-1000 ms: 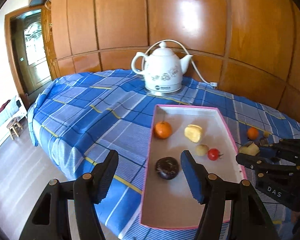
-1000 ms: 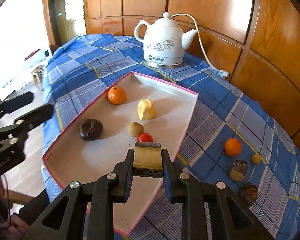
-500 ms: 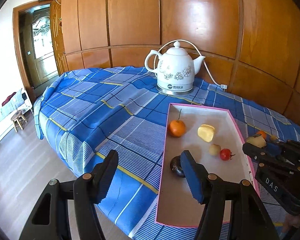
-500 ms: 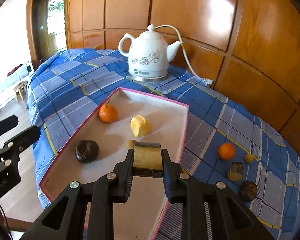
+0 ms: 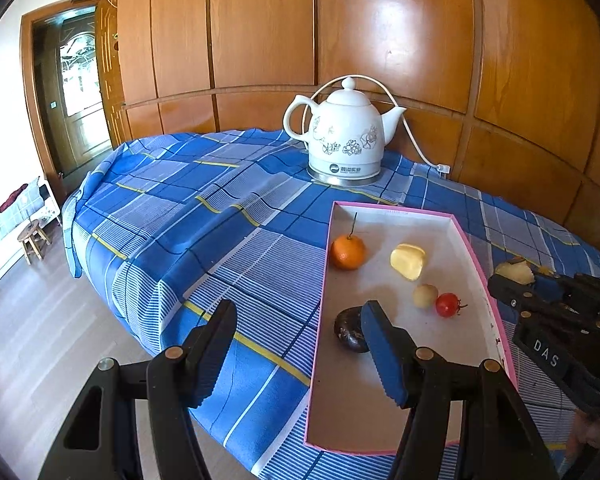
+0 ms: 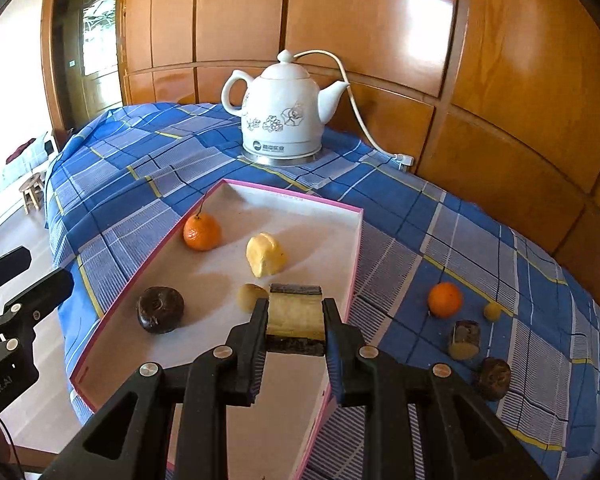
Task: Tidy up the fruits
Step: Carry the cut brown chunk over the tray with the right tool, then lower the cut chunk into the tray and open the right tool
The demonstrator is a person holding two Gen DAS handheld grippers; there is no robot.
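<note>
Blue plaid cloth (image 5: 204, 216) covers the table; on it lie a pink-rimmed tray (image 5: 476, 258) and, behind it, one white kettle (image 5: 346, 136).

Left wrist view: the left tool (image 5: 298, 354) hangs above the table's near edge beside the tray, jaws partly open, nothing between them. The tray holds five fruits: one orange (image 5: 348, 251), one yellow piece (image 5: 408, 261), one small tan fruit (image 5: 425, 295), one red fruit (image 5: 448, 305) and one dark fruit (image 5: 350, 334), partly hidden by the tool's right finger. The right tool (image 5: 512, 280) enters from the right edge.

Right wrist view: the right tool (image 6: 296, 322) is clamped on one pale, dark-skinned fruit chunk (image 6: 296, 316), held above the tray's near part. The red fruit is hidden behind the chunk. Only this view shows four loose fruits on the cloth right of the tray: one orange (image 6: 445, 299), one small yellow fruit (image 6: 492, 311), one cut chunk (image 6: 464, 339) and one dark brown fruit (image 6: 494, 378).
</note>
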